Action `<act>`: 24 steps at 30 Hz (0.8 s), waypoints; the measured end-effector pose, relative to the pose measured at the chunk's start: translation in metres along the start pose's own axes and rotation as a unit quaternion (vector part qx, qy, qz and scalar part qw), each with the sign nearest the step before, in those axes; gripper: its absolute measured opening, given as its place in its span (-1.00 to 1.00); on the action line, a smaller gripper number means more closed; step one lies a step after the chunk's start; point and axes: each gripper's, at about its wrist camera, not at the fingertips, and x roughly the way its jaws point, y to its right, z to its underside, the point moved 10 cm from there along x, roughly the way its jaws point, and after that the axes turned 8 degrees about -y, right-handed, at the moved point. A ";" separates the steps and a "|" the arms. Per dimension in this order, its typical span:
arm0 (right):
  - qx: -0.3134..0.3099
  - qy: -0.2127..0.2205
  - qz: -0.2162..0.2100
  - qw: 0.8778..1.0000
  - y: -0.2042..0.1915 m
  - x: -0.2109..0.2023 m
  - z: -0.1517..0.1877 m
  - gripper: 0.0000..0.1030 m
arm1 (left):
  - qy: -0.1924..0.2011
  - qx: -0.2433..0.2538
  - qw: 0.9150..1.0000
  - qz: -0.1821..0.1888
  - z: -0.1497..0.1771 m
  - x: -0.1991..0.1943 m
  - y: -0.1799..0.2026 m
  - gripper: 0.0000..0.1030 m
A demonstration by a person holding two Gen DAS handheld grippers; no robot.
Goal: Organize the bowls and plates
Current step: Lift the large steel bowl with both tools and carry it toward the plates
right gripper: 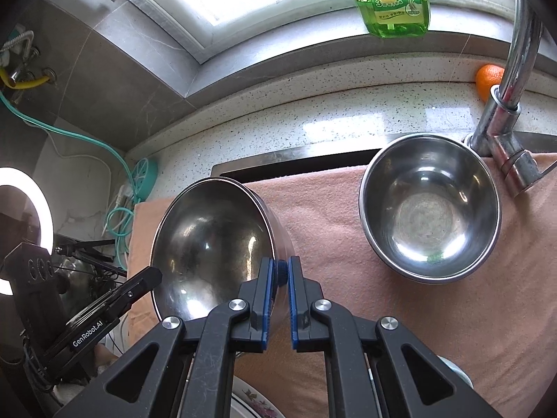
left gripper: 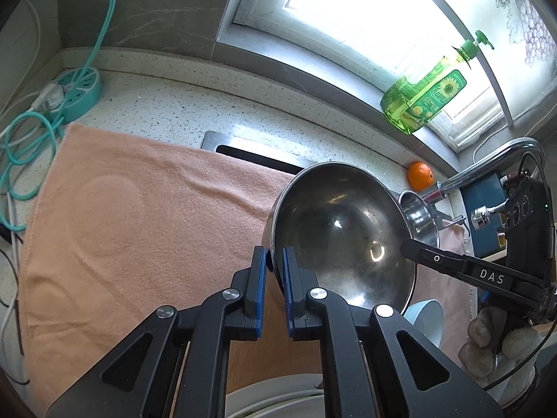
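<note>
1. The left tool (left gripper: 275, 261) is pinched tight on the left rim of a shiny metal bowl (left gripper: 343, 240). One finger sits inside the bowl and one sits outside.
2. The right tool (right gripper: 281, 275) is pinched tight on the other side of the same bowl. So both tools hold one bowl between them.
3. The bowl looks lifted off the peach towel (left gripper: 139, 216) and tipped, with its open side facing the left tool's camera.
4. A second metal bowl (right gripper: 430, 209) sits upright on the towel, just beside the tap (right gripper: 501, 118), apart from the held one.
5. The step in hand is probably to carry the held bowl over and drop it inside the second bowl, so they make a stack.
6. To do it well, move both hands together at the same speed, or the rim may slip out of one tool.
7. Turn the bowl flat, open side up, before going down.
8. Keep it away from the tap. Let go only when it rests inside the other bowl.
9. A small blue bowl (left gripper: 426, 317) and a flowered plate (right gripper: 252, 402) wait near the front edge.
</note>
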 end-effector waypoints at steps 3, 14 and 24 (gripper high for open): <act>-0.004 0.000 -0.001 1.000 -0.005 -0.003 0.005 -0.85 | 0.003 0.000 1.000 -0.001 0.004 -0.006 -0.002 -0.85; -0.018 -0.001 -0.006 1.000 -0.026 -0.009 0.022 -0.85 | 0.019 -0.004 1.000 -0.009 0.020 -0.027 -0.012 -0.85; -0.036 -0.004 -0.013 0.999 -0.054 -0.008 0.040 -0.84 | 0.032 -0.020 0.999 -0.015 0.035 -0.049 -0.031 -0.85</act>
